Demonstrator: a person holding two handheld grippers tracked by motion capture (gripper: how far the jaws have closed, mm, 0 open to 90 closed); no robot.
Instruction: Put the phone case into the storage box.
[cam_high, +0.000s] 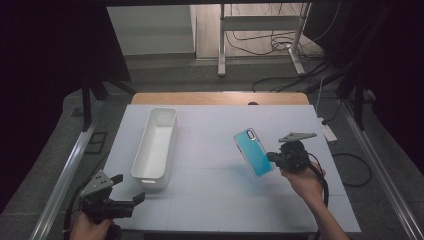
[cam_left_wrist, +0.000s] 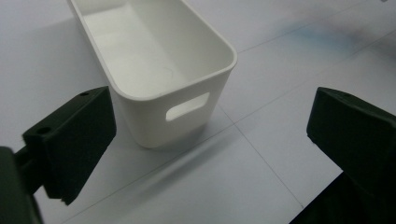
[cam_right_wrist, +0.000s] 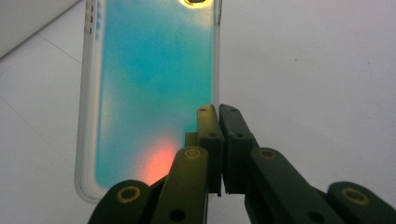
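While right tongs (cam_right_wrist: 218, 140) pinch phone case (cam_right_wrist: 149, 93), seemingly airborne

Open claw (cam_left_wrist: 205, 140) before white bin (cam_left_wrist: 187, 74)

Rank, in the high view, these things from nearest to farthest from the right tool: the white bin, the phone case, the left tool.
1. Phone case: clamped in the right tool, just left of it.
2. White bin: left of centre on the table.
3. Left tool: near left corner, beyond the bin's near end.
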